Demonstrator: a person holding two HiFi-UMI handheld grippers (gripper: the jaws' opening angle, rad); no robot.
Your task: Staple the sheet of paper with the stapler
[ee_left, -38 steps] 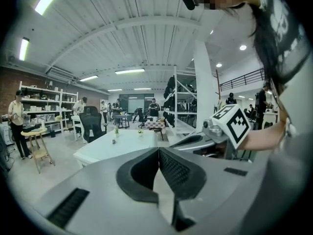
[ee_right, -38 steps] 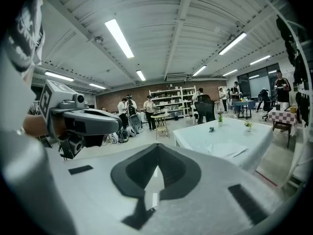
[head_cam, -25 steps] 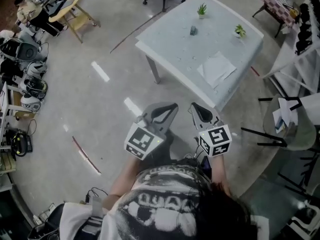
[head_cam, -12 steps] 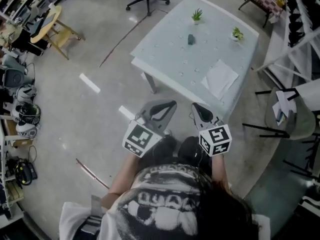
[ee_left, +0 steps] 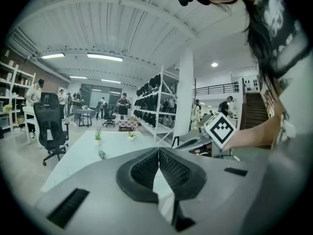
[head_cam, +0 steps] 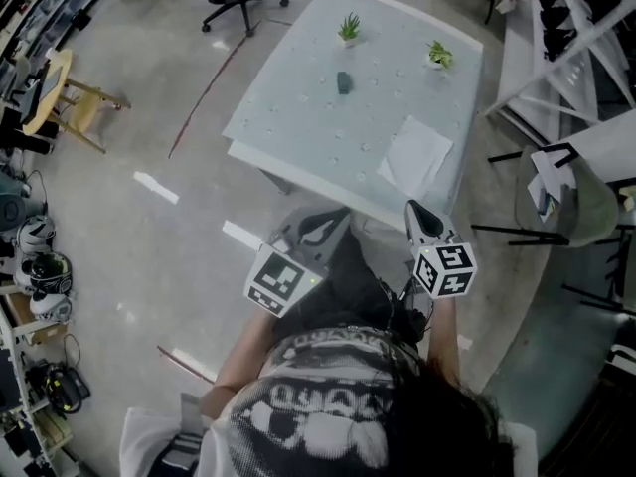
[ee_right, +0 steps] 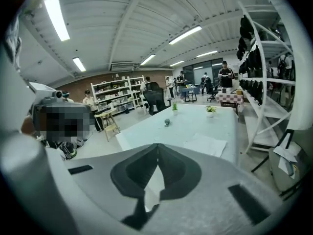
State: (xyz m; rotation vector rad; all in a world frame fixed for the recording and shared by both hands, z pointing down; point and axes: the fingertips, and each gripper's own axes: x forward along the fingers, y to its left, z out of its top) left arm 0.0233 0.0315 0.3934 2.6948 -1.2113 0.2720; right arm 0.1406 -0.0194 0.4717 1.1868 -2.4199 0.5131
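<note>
The left gripper (ee_left: pixel 158 150) has its fingers (ee_left: pixel 139 173) pressed together at the tips, with nothing between their dark, ribbed, crescent-shaped pads. The right gripper (ee_right: pixel 156 145) is the same: its smoother black pads meet in a thin seam and it carries nothing. Both have matte grey, wedge-shaped bodies, and each has a cube with black-and-white square markers behind it. From the head view, I see both held short of the desk's near edge, with the right one just off the near right corner. The desk (head_cam: pixel 298 117) is a pale rectangular slab with a glossy top, dotted with small marks. The sheet of paper (head_cam: pixel 415 155) is white, flat and slightly askew, and lies close to the right edge towards the near corner. The stapler (head_cam: pixel 343 82) is a small, dark, blocky thing well apart from the paper, out towards the far edge. Beyond it, two little potted plants (head_cam: pixel 349 28) stand along that far edge.
</note>
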